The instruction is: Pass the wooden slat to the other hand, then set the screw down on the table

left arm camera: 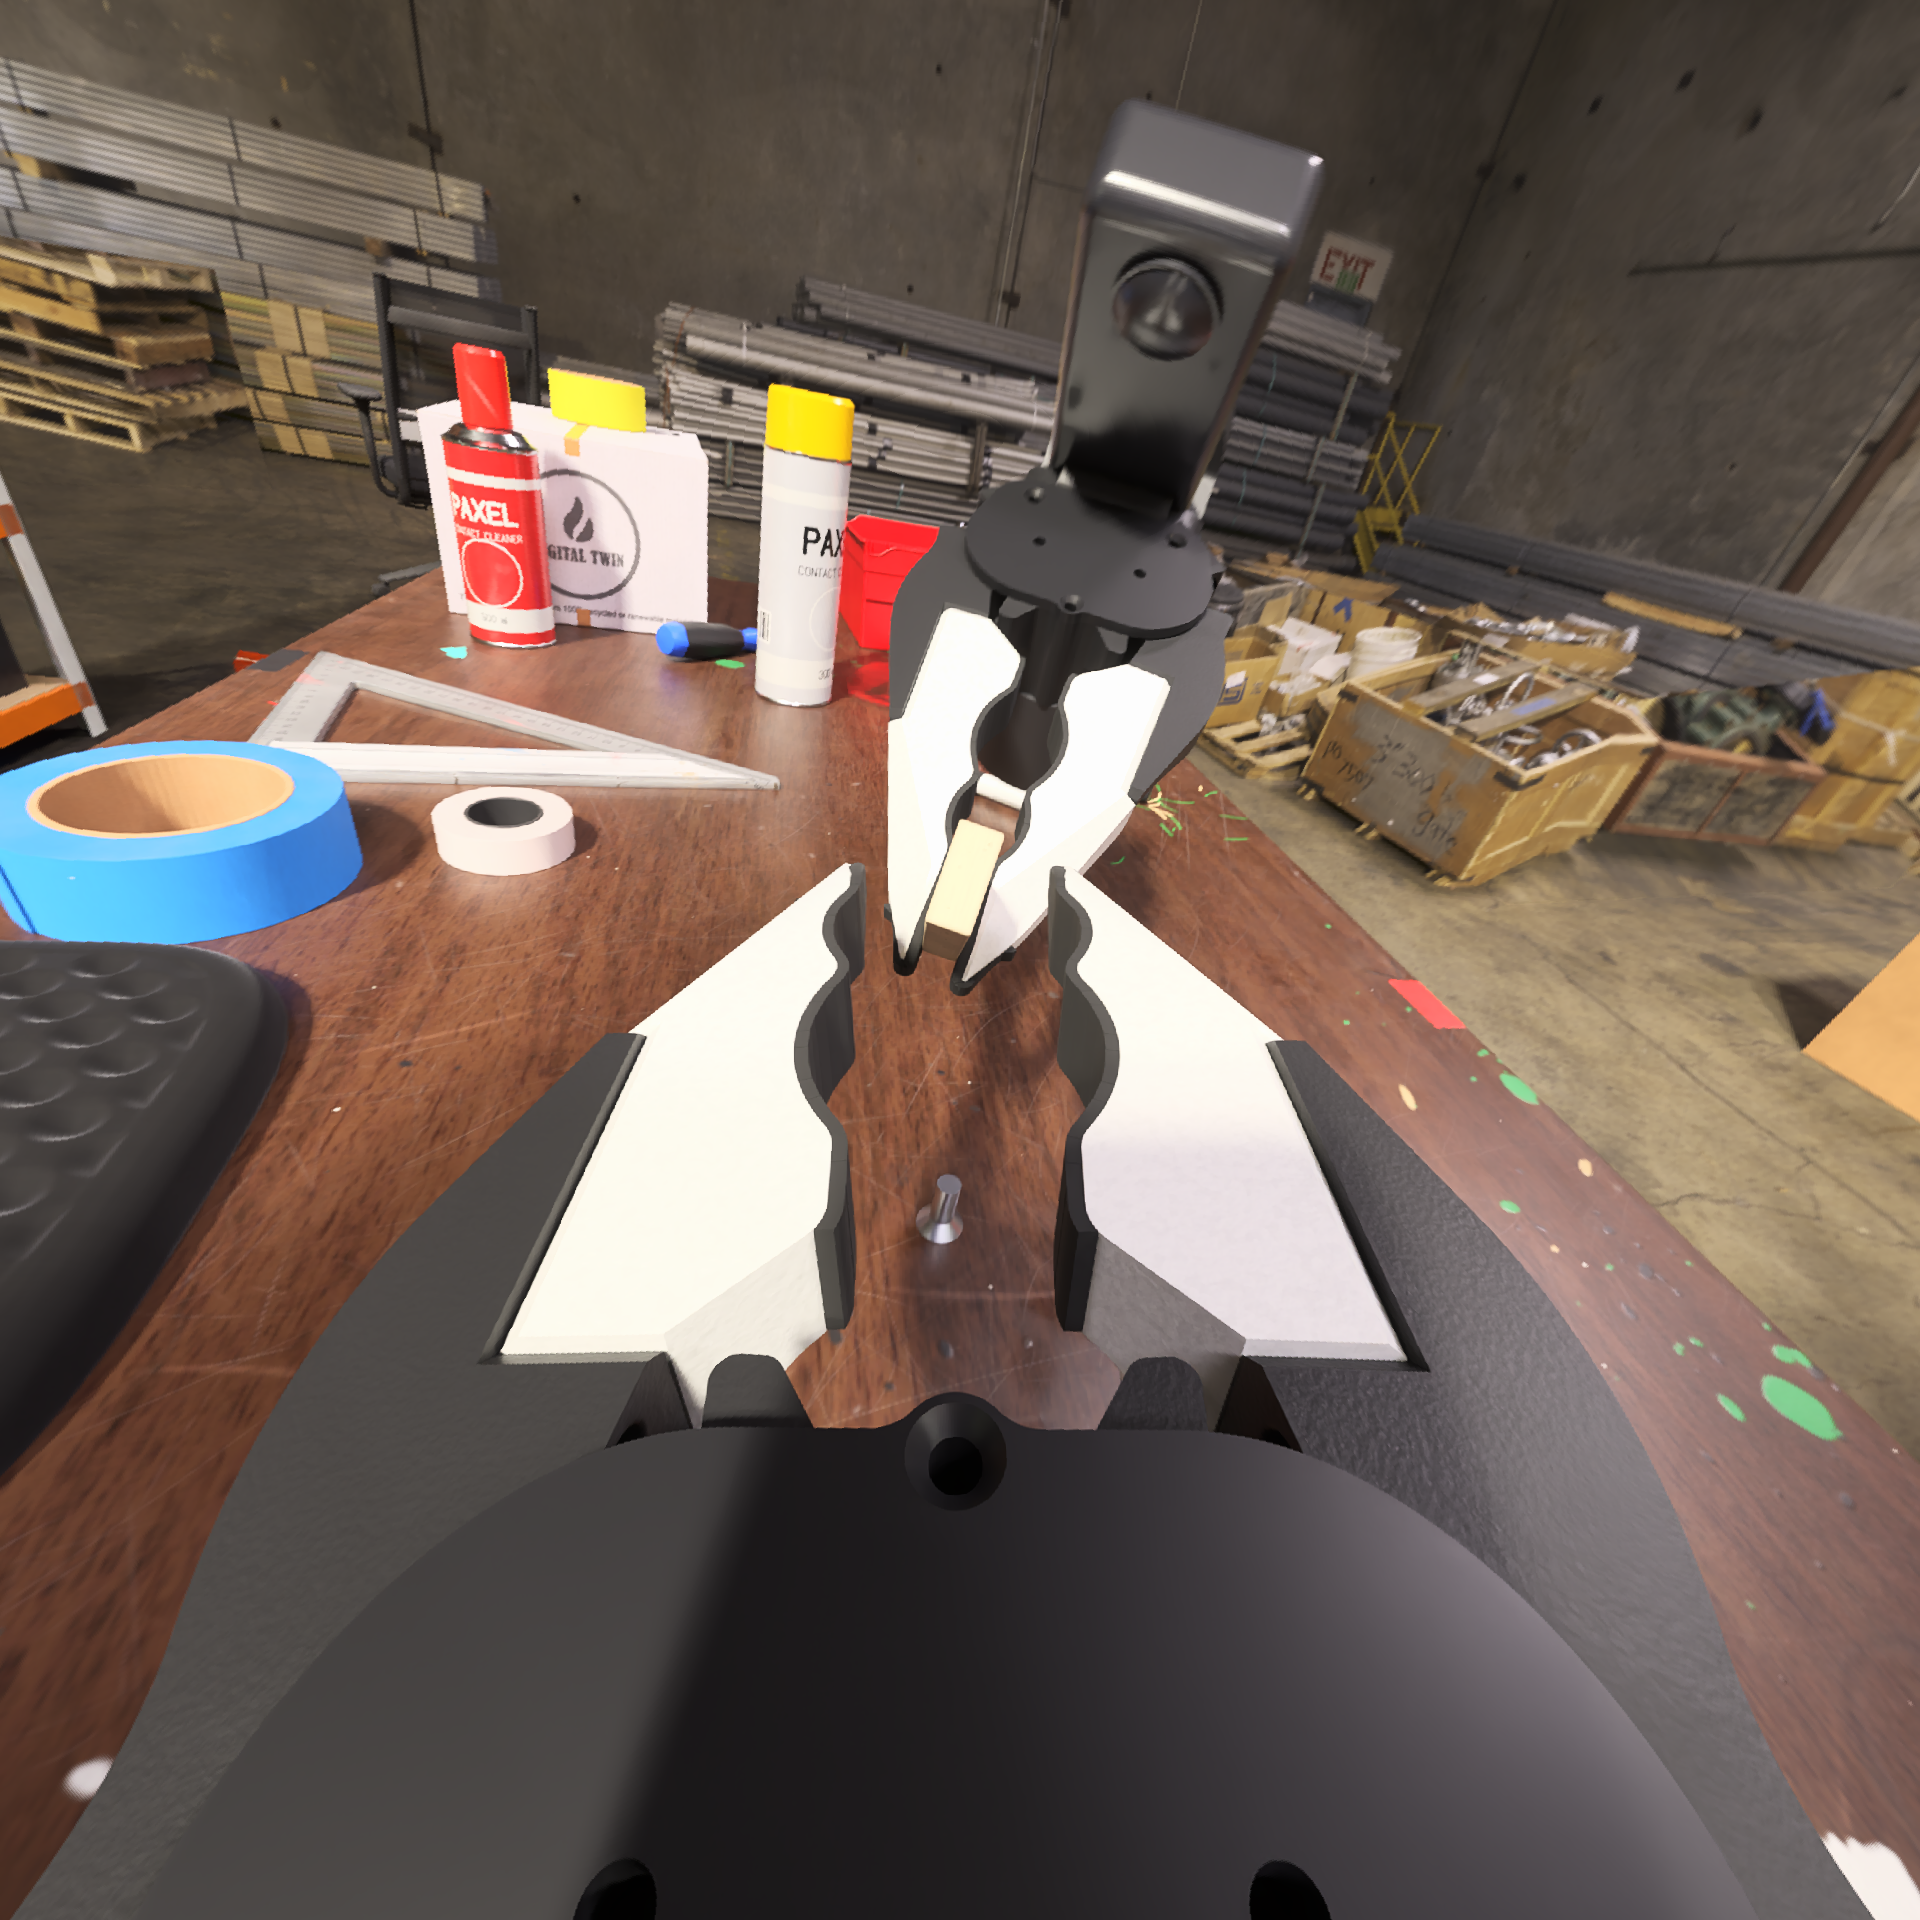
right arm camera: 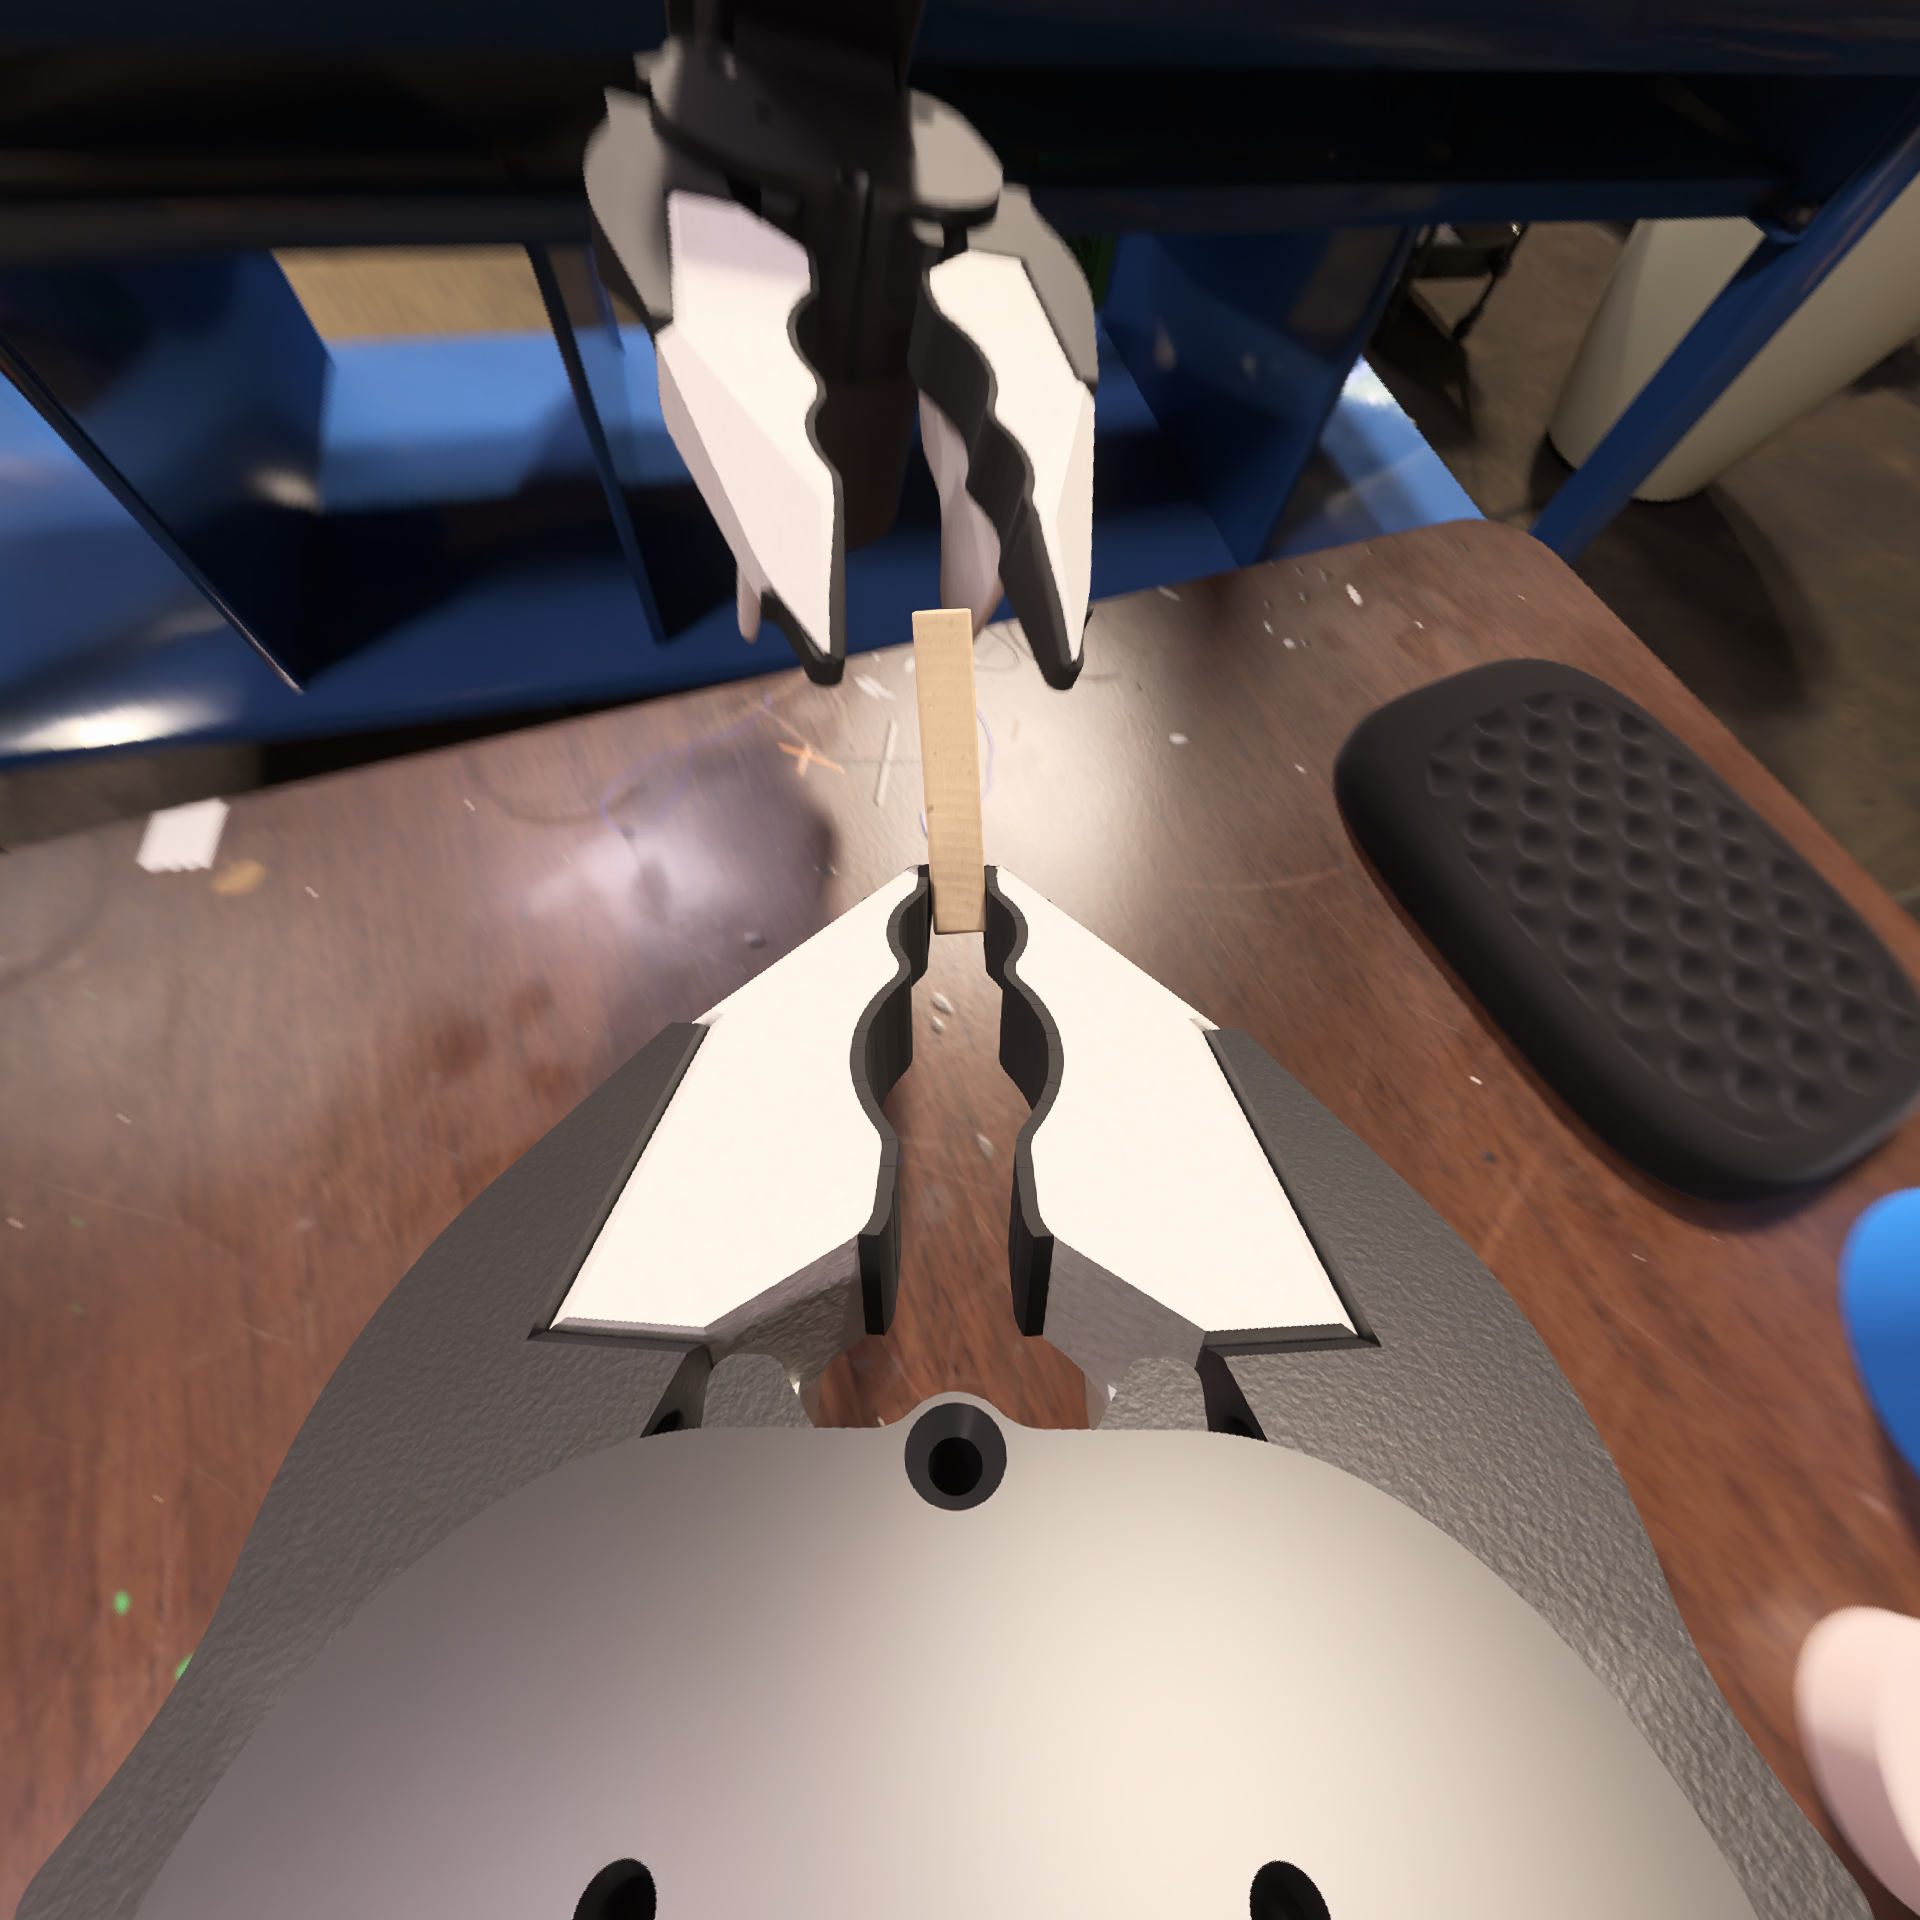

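Observation:
My right gripper [right arm camera: 956,894] is shut on the near end of a pale wooden slat [right arm camera: 954,769], held above the brown table [right arm camera: 416,1039]. The slat's far end reaches between the fingertips of my left gripper [right arm camera: 943,670], which is open with a gap on both sides of the slat. In the left wrist view my left gripper [left arm camera: 956,878] is open and empty, facing the right gripper [left arm camera: 935,971], which holds the slat [left arm camera: 964,883]. A small metal screw [left arm camera: 940,1210] stands on its head on the table [left arm camera: 520,1039], below and between my left fingers [left arm camera: 727,1091].
A blue tape roll [left arm camera: 177,831], white tape roll [left arm camera: 504,828], metal set square [left arm camera: 499,738], two spray cans [left arm camera: 494,520] [left arm camera: 805,551], white box [left arm camera: 634,520], red bin [left arm camera: 883,592] and screwdriver [left arm camera: 707,636] stand left and behind. A black pad [right arm camera: 1642,925] lies beside the grippers. The table edge [left arm camera: 1455,1039] runs right.

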